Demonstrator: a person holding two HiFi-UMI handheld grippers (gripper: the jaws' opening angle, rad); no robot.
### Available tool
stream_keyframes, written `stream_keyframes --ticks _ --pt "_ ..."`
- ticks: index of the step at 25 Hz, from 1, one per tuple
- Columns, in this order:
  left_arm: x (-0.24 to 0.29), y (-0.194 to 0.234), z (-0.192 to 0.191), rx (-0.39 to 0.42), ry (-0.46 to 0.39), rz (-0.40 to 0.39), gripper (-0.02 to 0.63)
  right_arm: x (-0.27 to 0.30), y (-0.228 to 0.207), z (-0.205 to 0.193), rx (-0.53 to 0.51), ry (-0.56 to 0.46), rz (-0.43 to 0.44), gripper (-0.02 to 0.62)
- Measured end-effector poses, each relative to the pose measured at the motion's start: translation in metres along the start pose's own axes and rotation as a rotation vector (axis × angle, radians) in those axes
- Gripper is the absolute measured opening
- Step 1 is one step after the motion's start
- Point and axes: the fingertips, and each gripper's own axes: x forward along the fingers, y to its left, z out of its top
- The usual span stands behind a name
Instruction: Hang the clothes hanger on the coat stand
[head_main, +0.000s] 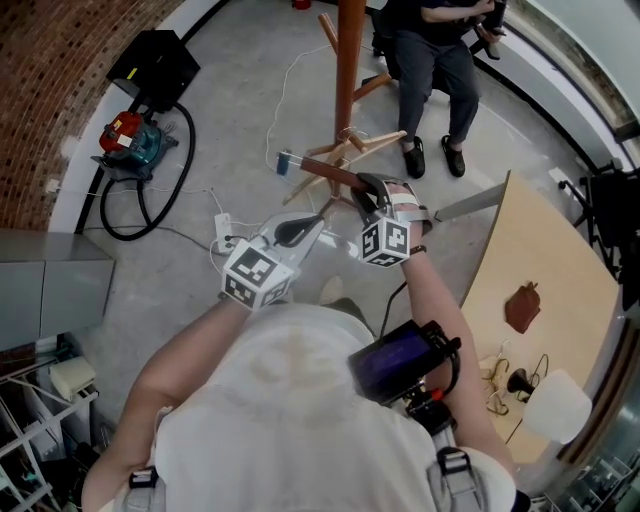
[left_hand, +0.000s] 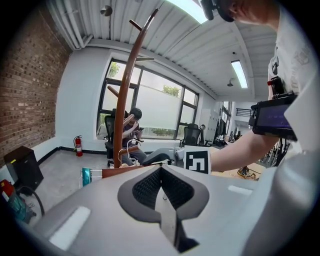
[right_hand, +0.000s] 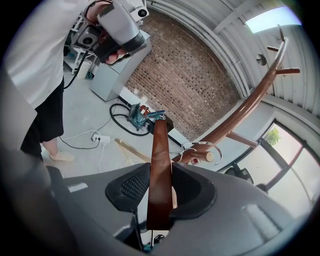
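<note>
Right claw is clamped on the clothes hanger, pads on either side of the brown wooden bar, which runs straight out from between them. The far end of the bar carries a blue clip.

The hanger's wire hook curves around the tip of a light wooden peg low on the coat stand. Can't tell if it bears on the peg or just sits beside it.

From above, the hanger lies just in front of the stand's pole, level with the lower pegs, and the right claw grips its near end.

Left claw is closed, pads together, nothing between them. It sits just left of the right one, near the hanger but clear of it.

Surroundings:
- A person sits on a chair right behind the stand.
- A light wooden counter stands to the right with a small brown item on it.
- A red-and-teal machine with a black hose sits on the floor to the left, near the brick wall.
- A white power strip lies on the floor by the left claw.
</note>
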Motion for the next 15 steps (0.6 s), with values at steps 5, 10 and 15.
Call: stream_keyframes --ticks 5,10,15 --pt "0.014 0.004 0.002 -0.016 0.019 0.013 0.002 0.017 0.003 -0.015 -0.021 -0.006 0.024 0.147" --pt "0.031 0.006 0.005 -0.018 0.038 0.016 0.002 0.034 0.012 -0.027 -0.061 -0.025 0.057 0.149" --pt "0.034 0.017 0.001 -0.025 0.053 0.051 0.002 0.050 0.014 -0.027 -0.074 -0.054 0.068 0.150"
